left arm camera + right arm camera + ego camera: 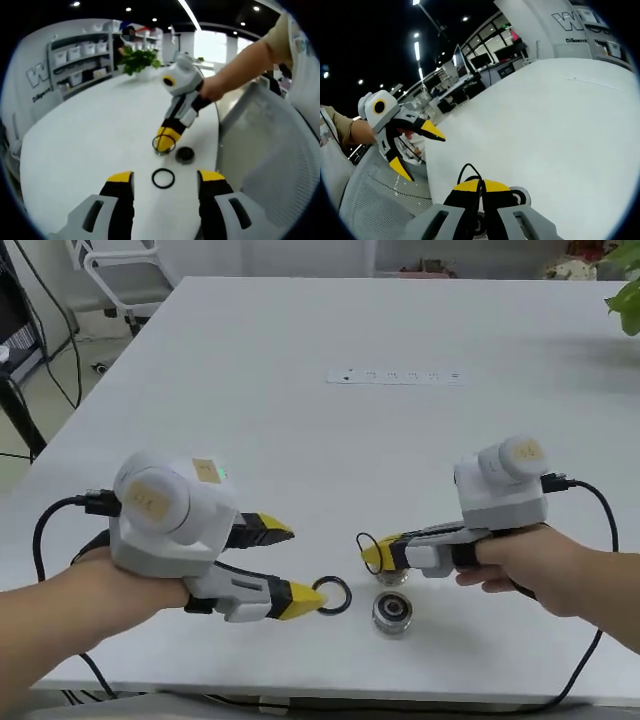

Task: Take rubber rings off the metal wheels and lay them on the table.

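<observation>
Rubber ring (pixel 332 595) lay ahead of your spread left gripper (pixel 306 567); your right gripper (pixel 372 555) pinched a second ring (pixel 359 540), seemingly off the wheel (pixel 392 610), due for laying down.

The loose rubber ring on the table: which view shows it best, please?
The left gripper view: the ring lies whole between the open jaws of the left gripper. In the head view a jaw tip overlaps its edge.
</observation>
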{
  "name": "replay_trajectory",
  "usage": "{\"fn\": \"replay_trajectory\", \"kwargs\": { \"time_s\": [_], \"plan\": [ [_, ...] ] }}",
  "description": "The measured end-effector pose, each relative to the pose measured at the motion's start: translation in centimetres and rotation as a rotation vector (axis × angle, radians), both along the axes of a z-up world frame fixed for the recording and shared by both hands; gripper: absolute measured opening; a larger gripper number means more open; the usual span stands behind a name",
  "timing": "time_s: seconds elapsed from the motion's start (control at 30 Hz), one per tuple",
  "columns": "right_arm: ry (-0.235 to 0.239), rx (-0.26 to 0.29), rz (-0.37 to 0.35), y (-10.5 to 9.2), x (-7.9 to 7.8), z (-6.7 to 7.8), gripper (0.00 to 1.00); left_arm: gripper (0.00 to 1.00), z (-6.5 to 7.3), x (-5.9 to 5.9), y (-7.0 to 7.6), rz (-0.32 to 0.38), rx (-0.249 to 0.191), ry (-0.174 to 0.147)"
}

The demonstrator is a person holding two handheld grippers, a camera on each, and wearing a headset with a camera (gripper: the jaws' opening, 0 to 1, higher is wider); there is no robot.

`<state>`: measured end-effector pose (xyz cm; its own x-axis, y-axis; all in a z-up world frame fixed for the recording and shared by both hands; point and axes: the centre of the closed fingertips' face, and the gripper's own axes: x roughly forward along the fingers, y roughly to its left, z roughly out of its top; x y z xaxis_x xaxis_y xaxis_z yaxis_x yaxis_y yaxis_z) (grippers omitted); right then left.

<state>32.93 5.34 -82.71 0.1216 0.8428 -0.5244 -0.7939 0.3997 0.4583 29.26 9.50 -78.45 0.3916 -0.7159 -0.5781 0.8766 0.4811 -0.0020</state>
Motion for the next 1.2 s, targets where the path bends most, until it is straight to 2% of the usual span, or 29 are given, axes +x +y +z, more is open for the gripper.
{"fn": "replay_trajectory", "kwargs": {
  "time_s": [0.07, 0.17, 0.3, 0.47, 0.9, 1.2],
  "plan": [
    [-0.011, -0.024, 0.022, 0.2, -0.1, -0.5, 0.0, 0.52, 0.0, -0.2, 0.2, 0.006, -0.002, 0.004],
    [0.007, -0.049, 0.03, 0.8, -0.3, -1.0, 0.0, 0.52, -0.1, -0.3, 0.4, 0.014, -0.004, 0.008],
    [0.0, -0.101, 0.05, 1.0, -0.5, -1.8, 0.0, 0.52, -0.1, -0.5, 0.7, 0.024, -0.008, 0.011],
    [-0.031, -0.163, 0.071, 1.0, -0.3, -2.6, 0.0, 0.52, -0.1, -0.6, 1.0, 0.035, -0.009, 0.012],
    [-0.05, -0.204, 0.092, 1.7, -0.1, -3.0, 0.0, 0.52, -0.2, -0.5, 1.6, 0.049, -0.006, 0.015],
    [-0.055, -0.203, 0.082, 1.8, 0.2, -2.8, 0.0, 0.52, -0.4, -0.5, 1.7, 0.054, -0.002, 0.02]
  ]
}}
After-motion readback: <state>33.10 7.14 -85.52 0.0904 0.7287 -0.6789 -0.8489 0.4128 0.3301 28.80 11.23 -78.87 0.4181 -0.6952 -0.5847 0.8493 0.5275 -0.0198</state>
